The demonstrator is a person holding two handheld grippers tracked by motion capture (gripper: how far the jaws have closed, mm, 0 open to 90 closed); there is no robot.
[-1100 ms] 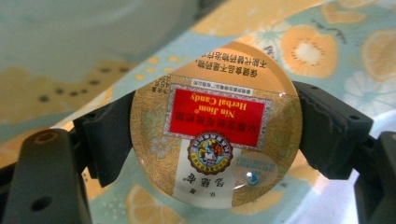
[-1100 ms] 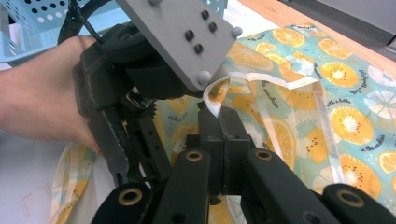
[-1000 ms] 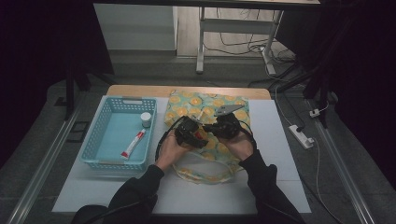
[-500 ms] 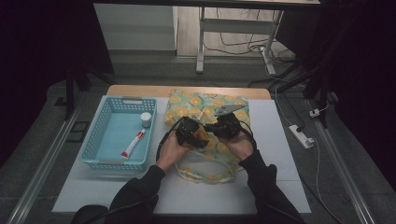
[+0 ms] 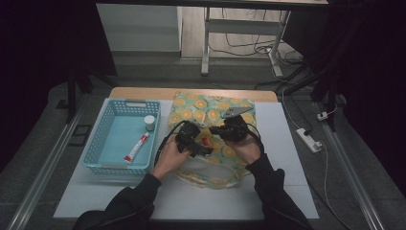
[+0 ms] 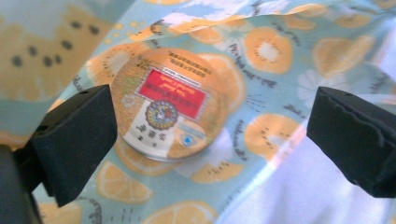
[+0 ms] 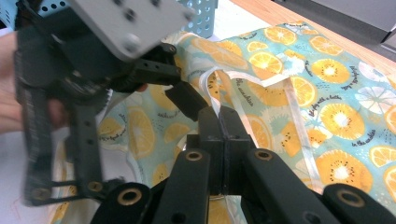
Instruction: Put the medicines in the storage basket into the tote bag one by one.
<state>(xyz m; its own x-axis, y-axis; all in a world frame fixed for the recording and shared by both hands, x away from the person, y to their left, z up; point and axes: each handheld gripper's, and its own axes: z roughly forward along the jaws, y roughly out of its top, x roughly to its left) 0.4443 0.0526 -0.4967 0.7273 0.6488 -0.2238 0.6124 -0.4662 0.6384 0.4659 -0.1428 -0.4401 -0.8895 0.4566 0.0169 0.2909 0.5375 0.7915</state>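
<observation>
A cloth bag [image 5: 210, 108] printed with orange slices lies in the middle of the table. A round tin with a red label [image 6: 170, 105] rests on the bag's fabric [image 6: 280, 60], and from above the tin [image 5: 205, 142] sits between the two hands. My left gripper [image 6: 215, 140] is open over it; its jaws have just been opening, with the tin between them but touching neither pad [image 6: 74, 140]. From above, the left gripper [image 5: 200, 144] hovers at the bag's near side. My right gripper [image 7: 219, 114] is shut on the bag's white strap [image 7: 212, 81], and the right gripper [image 5: 221, 130] holds it just right of the tin.
A blue basket [image 5: 98, 139] stands at the left with a red and white tube [image 5: 136, 147] and a small white bottle [image 5: 150, 122] in it. The white tabletop [image 5: 287, 182] runs around the bag. A power strip [image 5: 309, 140] lies on the floor at the right.
My left hand has shifted slightly beside the tin. The right hand has kept still with the strap in its jaws.
</observation>
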